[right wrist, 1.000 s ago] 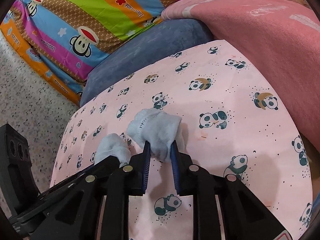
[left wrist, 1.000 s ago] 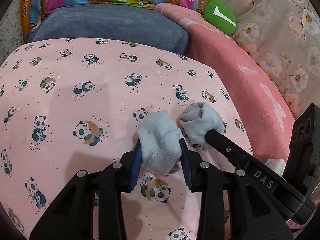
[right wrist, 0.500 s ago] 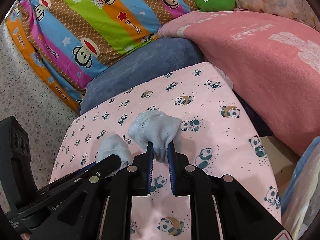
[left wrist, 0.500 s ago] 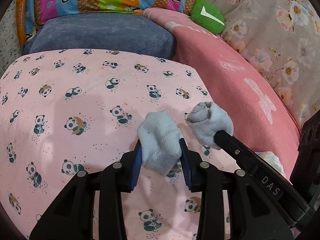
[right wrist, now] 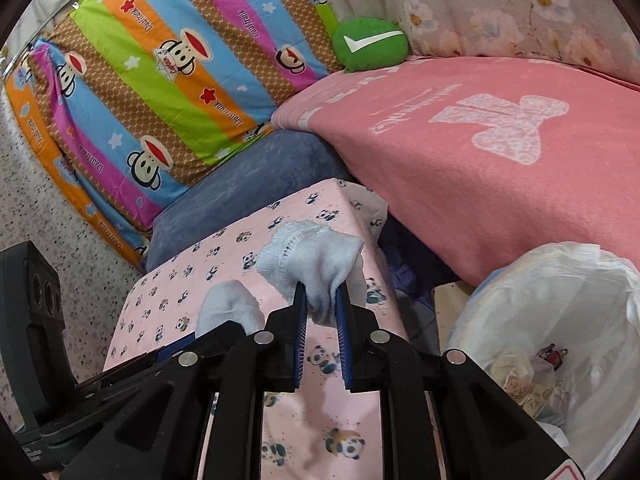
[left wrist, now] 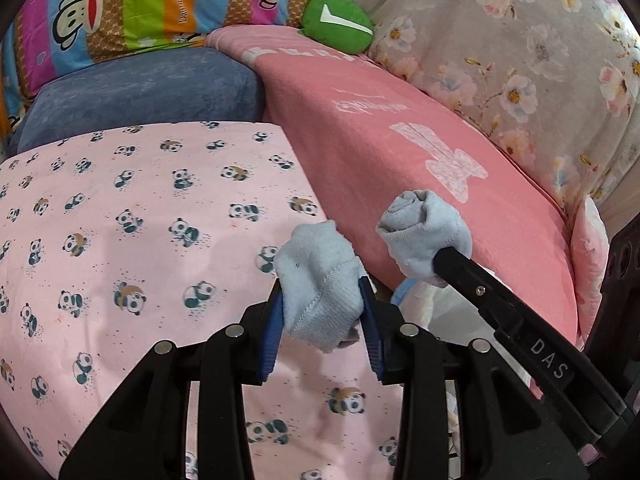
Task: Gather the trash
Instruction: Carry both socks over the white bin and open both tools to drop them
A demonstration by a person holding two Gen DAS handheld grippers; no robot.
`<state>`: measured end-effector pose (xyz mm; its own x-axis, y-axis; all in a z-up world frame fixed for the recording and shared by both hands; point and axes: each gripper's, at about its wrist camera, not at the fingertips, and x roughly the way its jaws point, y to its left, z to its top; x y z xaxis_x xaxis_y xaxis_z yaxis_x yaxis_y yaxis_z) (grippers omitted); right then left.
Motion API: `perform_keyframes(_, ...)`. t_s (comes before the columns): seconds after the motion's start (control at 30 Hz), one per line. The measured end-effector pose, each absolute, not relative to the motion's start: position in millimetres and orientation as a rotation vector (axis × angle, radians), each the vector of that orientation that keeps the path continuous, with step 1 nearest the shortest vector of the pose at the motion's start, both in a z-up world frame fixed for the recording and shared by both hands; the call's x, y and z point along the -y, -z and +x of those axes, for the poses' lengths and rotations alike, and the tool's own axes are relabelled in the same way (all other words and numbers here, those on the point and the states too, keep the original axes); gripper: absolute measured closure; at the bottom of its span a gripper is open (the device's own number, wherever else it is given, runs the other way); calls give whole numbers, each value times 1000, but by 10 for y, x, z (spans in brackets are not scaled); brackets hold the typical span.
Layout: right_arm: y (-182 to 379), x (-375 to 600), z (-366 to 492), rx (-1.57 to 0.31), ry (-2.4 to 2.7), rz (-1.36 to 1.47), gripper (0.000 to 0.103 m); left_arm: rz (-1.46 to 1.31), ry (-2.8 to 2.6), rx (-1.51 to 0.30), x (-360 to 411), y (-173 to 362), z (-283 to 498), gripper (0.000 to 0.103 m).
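Note:
My left gripper (left wrist: 322,314) is shut on a pale blue sock (left wrist: 318,280), held above the pink panda sheet (left wrist: 120,240). My right gripper (right wrist: 321,312) is shut on a second pale blue sock (right wrist: 316,256), bunched between its blue pads. In the left wrist view that second sock (left wrist: 422,232) shows to the right, at the tip of the other gripper. In the right wrist view the left gripper's sock (right wrist: 228,308) sits just left of mine. A bin lined with a white plastic bag (right wrist: 560,320) stands at lower right with crumpled trash inside.
A folded pink blanket (right wrist: 500,184) lies to the right of the panda sheet, with a blue cushion (left wrist: 140,92) and a striped monkey-print quilt (right wrist: 160,72) behind. A green round cushion (left wrist: 338,22) and floral fabric (left wrist: 520,60) are at the back. Speckled floor (right wrist: 40,200) lies to the left.
Both grippers have risen and swung right with their socks, away from the middle of the panda sheet toward its edge. The lined bin has come into the right wrist view.

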<state>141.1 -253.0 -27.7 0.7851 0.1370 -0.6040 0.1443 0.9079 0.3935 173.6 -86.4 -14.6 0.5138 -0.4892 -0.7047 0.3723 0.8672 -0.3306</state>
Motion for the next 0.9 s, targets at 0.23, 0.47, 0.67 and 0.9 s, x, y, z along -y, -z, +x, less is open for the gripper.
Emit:
perform_keyframes(0.23, 172, 3020, 890, -631, 89, 480, 89, -89, 610, -875, 1337, -20, 1346, 69)
perform_keyframes(0.47, 175, 3456, 419, -606, 171, 533, 89, -48, 695, -874, 1757, -110, 1010, 69)
perform_keyframes(0.67, 239, 3730, 106, -596, 221, 574, 88, -13, 739, -879, 2012, -120, 826, 68)
perform_keyframes(0.9, 353, 3973, -138, -595, 259, 620, 88, 21, 779, -896, 2270, -85, 687, 66)
